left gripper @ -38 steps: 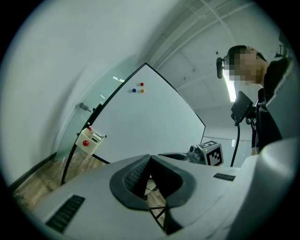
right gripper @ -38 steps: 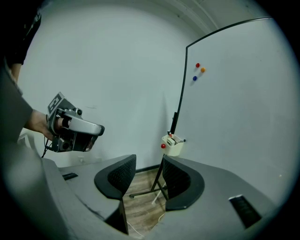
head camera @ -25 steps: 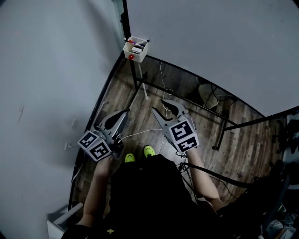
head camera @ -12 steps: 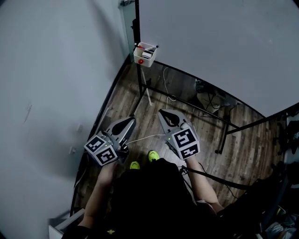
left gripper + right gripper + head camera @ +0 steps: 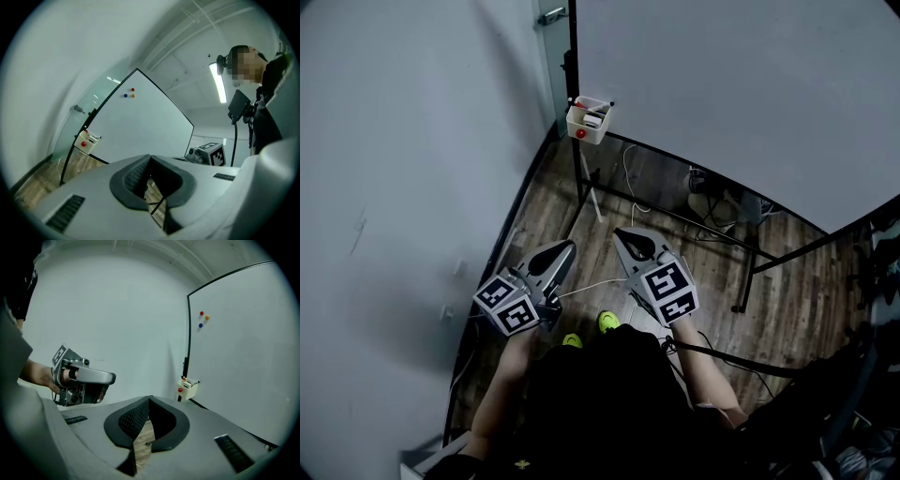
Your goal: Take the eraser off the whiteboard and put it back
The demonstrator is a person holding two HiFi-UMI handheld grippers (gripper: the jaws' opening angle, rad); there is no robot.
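A person stands on a wooden floor (image 5: 609,202) in the corner between a pale wall (image 5: 412,141) and a whiteboard (image 5: 722,94). The board fills the upper right of the head view and sits on a black-framed stand (image 5: 675,214).

The left gripper (image 5: 568,246) and the right gripper (image 5: 622,232) are held side by side in the lower middle of that view, near each other but apart. Both point up the frame toward the board's lower left corner and are well short of it. The left gripper's jaws are together at the tips with nothing between them. The right gripper's jaws have just been closing and now meet at the tips too, empty; only floorboards show through the gap behind the pads.

A small white box (image 5: 586,128) hangs on the black edge at the whiteboard's lower left corner, with a round red magnet (image 5: 580,134) on its front. Small things lie inside it, too small to tell apart, so whether the eraser is among them cannot be told.

In the right gripper view, three magnets cluster high on the board near its left edge: red (image 5: 201,313), orange (image 5: 206,318) and blue (image 5: 200,325). A white cable (image 5: 628,173) trails on the floor under the board. Yellow-green shoes (image 5: 608,322) show just below the grippers.
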